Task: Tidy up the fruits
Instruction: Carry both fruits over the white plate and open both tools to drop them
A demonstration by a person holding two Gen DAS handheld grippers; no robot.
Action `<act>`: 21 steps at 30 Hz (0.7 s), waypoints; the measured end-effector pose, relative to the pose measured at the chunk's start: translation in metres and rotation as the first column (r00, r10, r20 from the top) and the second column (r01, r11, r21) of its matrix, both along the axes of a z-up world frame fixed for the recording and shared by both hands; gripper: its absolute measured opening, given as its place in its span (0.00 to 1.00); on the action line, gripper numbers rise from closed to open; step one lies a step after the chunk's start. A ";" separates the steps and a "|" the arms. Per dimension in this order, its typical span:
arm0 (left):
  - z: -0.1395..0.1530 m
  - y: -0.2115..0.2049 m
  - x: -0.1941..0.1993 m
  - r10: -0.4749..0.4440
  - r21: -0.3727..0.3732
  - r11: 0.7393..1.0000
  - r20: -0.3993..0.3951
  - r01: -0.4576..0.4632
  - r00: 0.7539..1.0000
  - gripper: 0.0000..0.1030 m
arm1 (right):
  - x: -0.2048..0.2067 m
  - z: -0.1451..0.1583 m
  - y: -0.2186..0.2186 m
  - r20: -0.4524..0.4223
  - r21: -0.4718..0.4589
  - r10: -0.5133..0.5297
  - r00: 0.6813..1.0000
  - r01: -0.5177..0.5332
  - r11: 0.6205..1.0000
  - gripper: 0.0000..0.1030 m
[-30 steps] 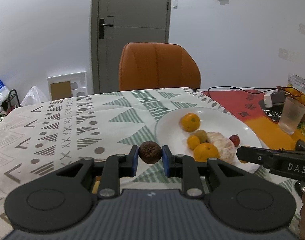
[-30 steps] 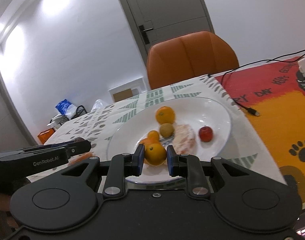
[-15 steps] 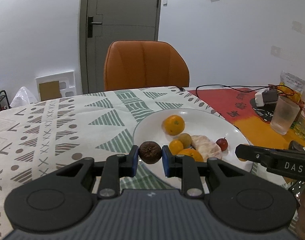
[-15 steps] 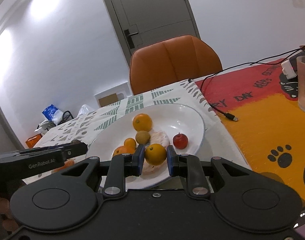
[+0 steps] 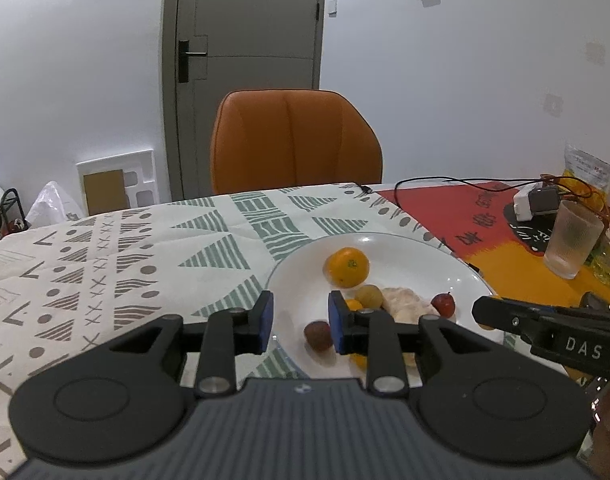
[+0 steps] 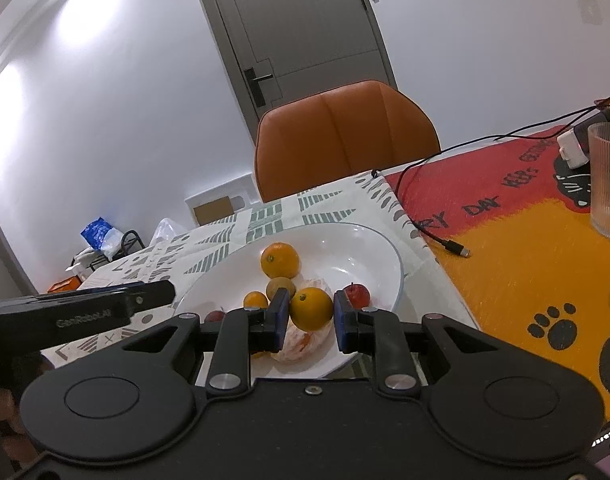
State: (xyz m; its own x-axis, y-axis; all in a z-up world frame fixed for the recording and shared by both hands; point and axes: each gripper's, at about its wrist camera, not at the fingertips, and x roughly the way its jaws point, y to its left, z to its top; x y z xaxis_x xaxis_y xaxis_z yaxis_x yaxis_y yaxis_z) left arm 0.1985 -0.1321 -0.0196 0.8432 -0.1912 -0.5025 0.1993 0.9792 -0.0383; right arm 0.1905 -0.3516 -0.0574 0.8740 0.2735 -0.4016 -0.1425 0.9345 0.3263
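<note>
We hold our left gripper [image 5: 298, 322] just above the near edge of the wide white ceramic plate [image 5: 405, 244]. Its jaws have just been opening, and they now stand apart with nothing pressed between the blue pads. The small, dark brown, wrinkled round fruit [image 5: 317, 335] lies below them on the plate's near side, close to the right-hand pad but free of it. We judge this to be the drop-off: the plate is where the fruits are gathered, so the brown fruit is set there beside the others.

Our right gripper [image 6: 307, 312] is closed on a smooth orange citrus fruit [image 6: 311, 308], both pads against its sides, and it hangs over the plate's near half above a pale peeled citrus [image 6: 305, 340]. We read that grip as a carry, with the orange waiting for a free spot.

Also on the plate are a larger orange tangerine [image 5: 347, 266], a greenish-brown small fruit [image 5: 368, 297] and a small red apple-like fruit [image 5: 443, 304]. These sit in a loose cluster near the middle.

The held orange is nearly round, so it has no clear long axis. Its small green stem mark faces up and towards the camera. The brown fruit is round too, and we cannot tell which way its stem end points.
</note>
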 end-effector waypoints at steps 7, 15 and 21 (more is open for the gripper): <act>0.003 0.020 -0.007 0.048 -0.017 0.999 -0.015 -0.048 0.999 0.38 | -0.001 0.003 0.002 0.025 0.012 -0.023 0.999 0.023 1.000 0.45; 0.007 0.047 -0.019 0.143 -0.040 0.989 -0.011 -0.144 0.990 0.79 | -0.007 0.006 0.031 0.028 0.001 0.055 0.998 -0.055 0.998 0.73; 0.010 0.068 -0.027 0.197 -0.018 0.980 -0.006 -0.197 0.980 0.85 | -0.011 0.009 0.046 0.042 0.027 0.071 0.997 -0.072 0.997 0.94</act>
State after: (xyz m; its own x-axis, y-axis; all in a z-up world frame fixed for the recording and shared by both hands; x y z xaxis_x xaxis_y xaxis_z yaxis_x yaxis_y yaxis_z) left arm 0.1712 -0.0642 -0.0093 0.8633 -0.0303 -0.5037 0.0019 0.9984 -0.0567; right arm 0.1791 -0.3060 -0.0488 0.8677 0.3465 -0.3565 -0.2223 0.9118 0.3454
